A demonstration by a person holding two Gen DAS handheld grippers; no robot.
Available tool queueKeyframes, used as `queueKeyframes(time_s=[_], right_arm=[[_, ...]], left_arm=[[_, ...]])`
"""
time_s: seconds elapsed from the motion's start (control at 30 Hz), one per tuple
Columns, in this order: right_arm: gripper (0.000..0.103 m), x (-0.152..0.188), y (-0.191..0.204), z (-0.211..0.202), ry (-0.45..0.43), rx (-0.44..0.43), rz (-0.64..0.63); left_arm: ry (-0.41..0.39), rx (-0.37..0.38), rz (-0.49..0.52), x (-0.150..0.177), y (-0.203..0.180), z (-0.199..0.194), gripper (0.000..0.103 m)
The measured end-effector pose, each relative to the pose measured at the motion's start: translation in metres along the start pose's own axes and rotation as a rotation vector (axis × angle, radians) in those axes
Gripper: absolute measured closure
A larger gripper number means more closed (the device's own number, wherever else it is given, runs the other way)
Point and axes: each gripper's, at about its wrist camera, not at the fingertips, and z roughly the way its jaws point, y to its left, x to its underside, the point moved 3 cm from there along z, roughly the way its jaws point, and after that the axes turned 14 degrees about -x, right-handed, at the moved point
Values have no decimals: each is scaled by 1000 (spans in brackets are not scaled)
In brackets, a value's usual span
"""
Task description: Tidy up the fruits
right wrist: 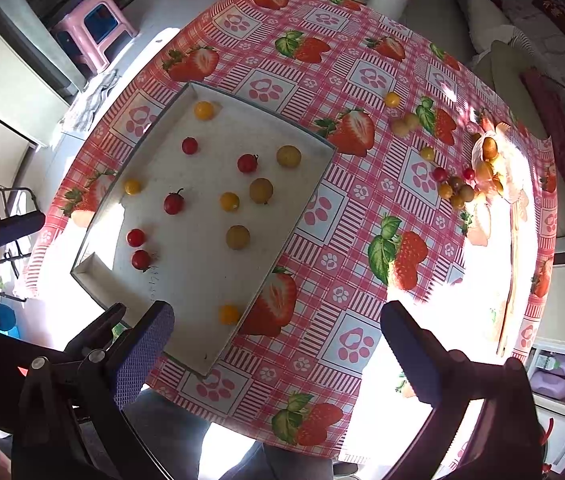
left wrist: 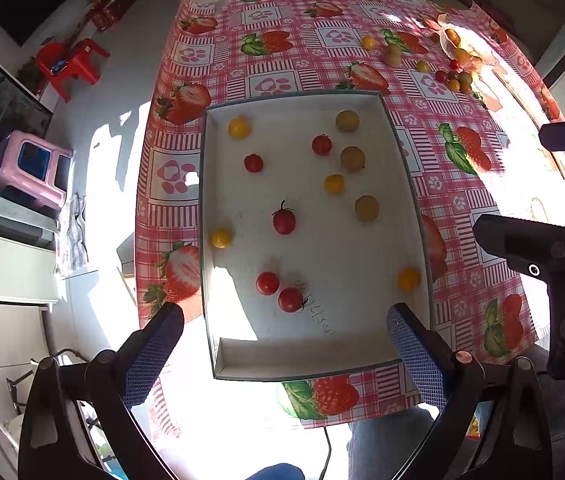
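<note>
While hovering above the near end of the white tray [left wrist: 362,340], left hand-held gripper [left wrist: 282,346] spread wide, blue-padded fingers [left wrist: 150,356] apart with nothing between them. Right hand-held gripper [right wrist: 278,346] likewise wide and holding nothing, poised above the worktop [right wrist: 362,280] just beside the tray's [right wrist: 186,280] right wall; part of it visible at the right edge of the left wrist view. Inside the tray, scattered and mostly apart: red cherry tomatoes, one with a curled stem [left wrist: 283,220] near the middle and a pair touching or nearly so [left wrist: 278,292] by the near-left wall beside some handwriting; yellow ones [left wrist: 238,127] toward the far-left corner, the left wall, the middle and the near-right corner [left wrist: 407,278]; duller greenish-yellow ones [left wrist: 352,158] along the right side. Out on the pink strawberry-print tablecloth [right wrist: 322,64], well apart from the tray at the far right: a clear bag [right wrist: 498,168] with more fruit inside, a small cluster of loose tomatoes [right wrist: 456,190] just beside it, plus a few strays [right wrist: 392,99] farther out. Strong sunlight washing out the near-right part of the worktop. Pink stool [right wrist: 90,28] on the floor to the left.
</note>
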Motion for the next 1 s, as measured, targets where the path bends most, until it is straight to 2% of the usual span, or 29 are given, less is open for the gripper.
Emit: queueKeyframes(time_s=[0.73,1.0], right_arm=[[0,1,1,1,0,-5,7],[0,2,1,2,1,-7,7]], left_arm=[[4,-6,10,1,2,1,1],[-41,-12,22,-1,2,-5,1]])
